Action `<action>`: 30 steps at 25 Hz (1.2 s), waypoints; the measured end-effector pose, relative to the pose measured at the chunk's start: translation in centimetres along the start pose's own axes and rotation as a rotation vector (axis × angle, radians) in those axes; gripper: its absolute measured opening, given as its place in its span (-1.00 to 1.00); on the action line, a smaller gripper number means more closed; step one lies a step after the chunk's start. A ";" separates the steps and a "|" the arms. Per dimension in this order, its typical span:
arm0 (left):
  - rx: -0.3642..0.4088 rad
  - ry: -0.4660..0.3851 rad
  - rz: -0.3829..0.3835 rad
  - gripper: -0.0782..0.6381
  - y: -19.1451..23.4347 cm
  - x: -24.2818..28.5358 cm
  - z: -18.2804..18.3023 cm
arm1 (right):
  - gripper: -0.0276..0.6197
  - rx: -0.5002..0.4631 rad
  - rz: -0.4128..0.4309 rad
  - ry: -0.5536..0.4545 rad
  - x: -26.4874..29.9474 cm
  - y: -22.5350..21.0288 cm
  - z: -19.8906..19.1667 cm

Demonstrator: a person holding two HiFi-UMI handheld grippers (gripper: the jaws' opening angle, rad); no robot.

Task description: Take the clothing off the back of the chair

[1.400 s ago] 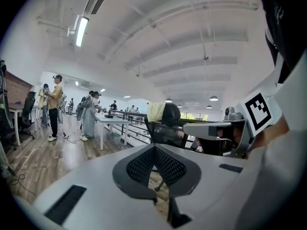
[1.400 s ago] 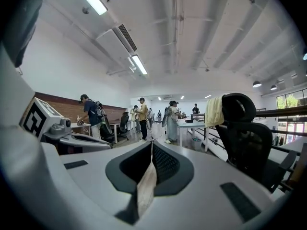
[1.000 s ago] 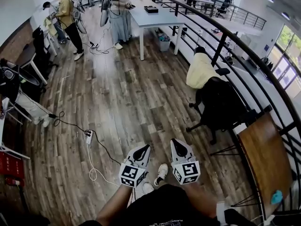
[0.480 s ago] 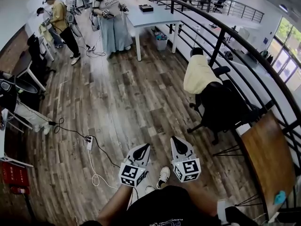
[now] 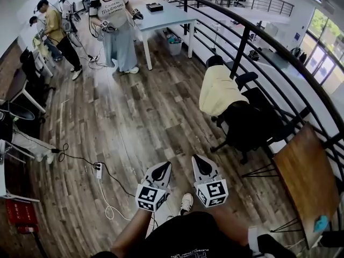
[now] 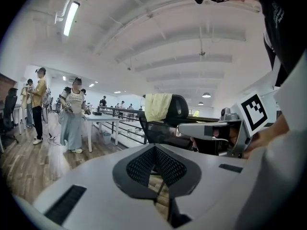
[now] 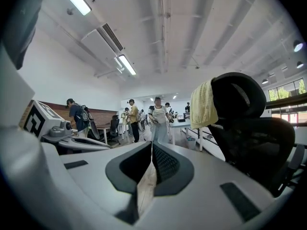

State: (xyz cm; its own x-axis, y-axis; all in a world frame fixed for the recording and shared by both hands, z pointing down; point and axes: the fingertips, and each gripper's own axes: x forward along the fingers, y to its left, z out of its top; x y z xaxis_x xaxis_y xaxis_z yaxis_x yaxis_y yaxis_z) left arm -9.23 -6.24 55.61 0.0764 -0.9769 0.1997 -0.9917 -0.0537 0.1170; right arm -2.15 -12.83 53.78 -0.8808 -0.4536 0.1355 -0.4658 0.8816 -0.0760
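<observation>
A pale yellow garment [image 5: 217, 90] hangs over the back of a black office chair [image 5: 251, 127] by the railing, ahead and to the right of me. My left gripper [image 5: 161, 172] and right gripper [image 5: 200, 165] are held side by side low in the head view, well short of the chair, both shut with nothing in them. In the left gripper view the garment [image 6: 157, 107] on the chair [image 6: 180, 110] stands beyond the closed jaws. The right gripper view has the garment [image 7: 204, 104] and chair [image 7: 252, 128] to the right of its shut jaws.
A black curved railing [image 5: 252, 34] runs behind the chair. A brown wooden table [image 5: 302, 183] stands at the right. A white table [image 5: 164, 18] and several people [image 5: 113, 26] are farther back. A power strip with cables [image 5: 98, 170] lies on the wood floor at the left.
The chair and garment have come nearer and lower in the head view as I walk forward. A person by the white table is closer too. Both grippers stay shut, side by side.
</observation>
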 end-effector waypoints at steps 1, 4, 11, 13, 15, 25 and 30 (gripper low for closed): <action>-0.001 0.008 -0.005 -0.75 0.0 0.7 0.1 | -0.85 0.003 -0.003 -0.001 0.3 -0.6 0.1; 0.000 0.029 -0.016 -0.75 0.0 2.8 0.3 | -0.85 0.010 -0.013 -0.003 1.2 -2.4 0.0; 0.021 0.025 -0.014 -0.75 0.8 6.0 1.4 | -0.85 0.040 -0.018 -0.015 2.7 -5.0 0.7; 0.025 0.021 -0.011 -0.75 1.1 6.6 1.7 | -0.85 0.043 -0.021 -0.025 3.0 -5.5 0.9; 0.026 0.017 -0.012 -0.75 1.3 7.2 2.1 | -0.85 0.043 -0.022 -0.027 3.4 -5.8 0.9; 0.025 0.012 -0.053 -0.75 1.8 10.1 3.9 | -0.85 0.044 -0.063 -0.013 4.1 -7.7 0.5; 0.030 -0.006 -0.115 -0.75 2.8 12.0 4.4 | -0.85 0.032 -0.121 -0.025 5.3 -8.3 1.3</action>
State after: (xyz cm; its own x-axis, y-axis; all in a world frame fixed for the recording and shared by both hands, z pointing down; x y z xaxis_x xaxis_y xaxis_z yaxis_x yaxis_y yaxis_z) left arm -11.51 -19.01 54.05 0.1890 -0.9651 0.1810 -0.9791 -0.1712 0.1096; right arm -3.09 -22.73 53.83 -0.8199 -0.5597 0.1208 -0.5706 0.8160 -0.0922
